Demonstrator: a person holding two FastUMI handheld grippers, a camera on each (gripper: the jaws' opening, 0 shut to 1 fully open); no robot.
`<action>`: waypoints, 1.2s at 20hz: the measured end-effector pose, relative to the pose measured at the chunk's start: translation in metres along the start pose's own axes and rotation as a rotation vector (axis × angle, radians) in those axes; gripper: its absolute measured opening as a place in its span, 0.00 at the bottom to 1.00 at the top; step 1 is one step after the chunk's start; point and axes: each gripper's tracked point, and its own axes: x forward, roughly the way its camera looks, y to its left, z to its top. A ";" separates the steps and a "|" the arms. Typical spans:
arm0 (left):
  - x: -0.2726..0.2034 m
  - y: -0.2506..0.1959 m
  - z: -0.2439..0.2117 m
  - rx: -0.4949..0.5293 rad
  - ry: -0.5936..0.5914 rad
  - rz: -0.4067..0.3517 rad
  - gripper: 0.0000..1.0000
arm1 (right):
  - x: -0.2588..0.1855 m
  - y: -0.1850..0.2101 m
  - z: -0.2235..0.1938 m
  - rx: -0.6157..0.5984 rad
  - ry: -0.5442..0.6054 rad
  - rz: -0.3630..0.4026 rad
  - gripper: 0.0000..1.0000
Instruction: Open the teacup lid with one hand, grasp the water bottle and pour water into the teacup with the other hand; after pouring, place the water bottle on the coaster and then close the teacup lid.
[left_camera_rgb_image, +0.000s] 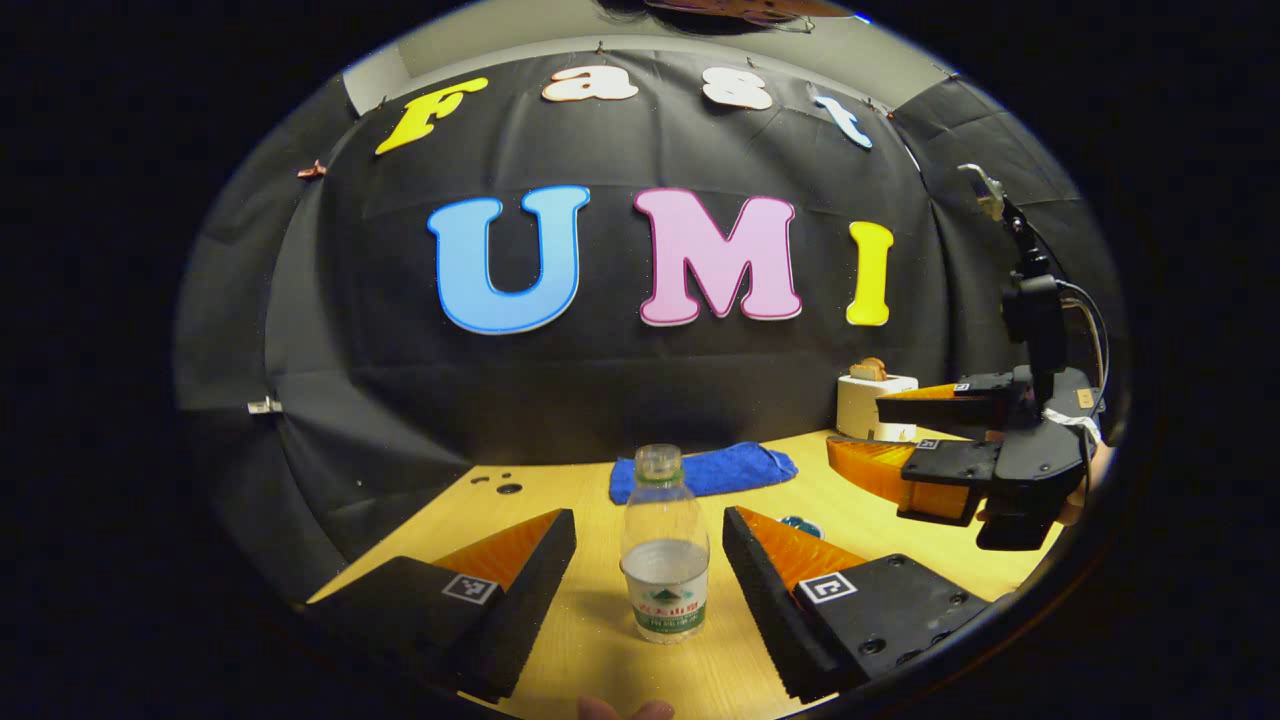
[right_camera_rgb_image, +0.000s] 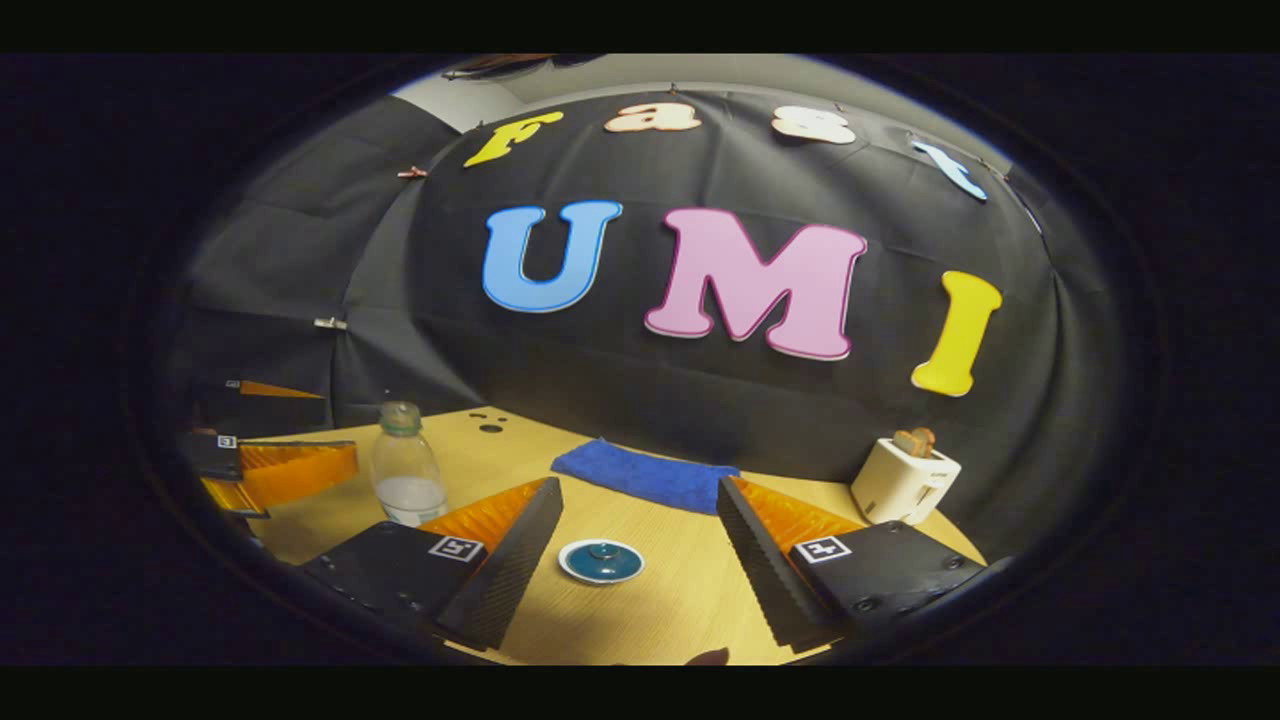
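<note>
Closest in the left gripper view, at the bottom centre, a clear plastic water bottle with a green-and-white label (left_camera_rgb_image: 664, 545) stands upright on the pale wooden table (left_camera_rgb_image: 600, 650), partly filled. It sits between the spread fingers of the left gripper (left_camera_rgb_image: 650, 545), which is released: neither finger touches the bottle, and bare table shows on both sides. Behind the bottle, mid-frame, lies a folded blue cloth (left_camera_rgb_image: 705, 470). A sliver of the blue teacup lid (left_camera_rgb_image: 802, 525) peeks out just above the gripper's right finger, which covers most of it. At the right edge of the frame the right gripper (left_camera_rgb_image: 890, 430) hangs above the table, fingers parted and holding nothing, with a hand partly seen behind it. Beyond it stands a white toaster with bread in its slot (left_camera_rgb_image: 872, 400).

Low in the centre of the right gripper view, the round blue teacup lid with its small knob (right_camera_rgb_image: 601, 560) rests on the table (right_camera_rgb_image: 660, 610), between the wide-open fingers of the right gripper (right_camera_rgb_image: 640, 545) and touched by neither. The cup beneath the lid is not clear from this angle. To the lower left the bottle (right_camera_rgb_image: 406, 478) stands near the left gripper (right_camera_rgb_image: 290, 465), whose state I cannot tell here. The cloth (right_camera_rgb_image: 645, 475) lies behind the lid, and the toaster (right_camera_rgb_image: 903, 478) is at the right.
</note>
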 end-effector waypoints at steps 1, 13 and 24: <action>0.004 0.000 -0.011 0.001 0.013 0.003 0.93 | 0.010 0.001 -0.015 0.003 0.014 0.007 0.96; 0.033 -0.011 -0.053 0.006 0.035 0.006 0.94 | 0.066 0.026 -0.116 0.016 0.202 0.112 0.65; 0.046 -0.017 -0.064 0.003 0.048 0.007 0.94 | 0.066 0.028 -0.106 0.089 0.186 0.158 0.30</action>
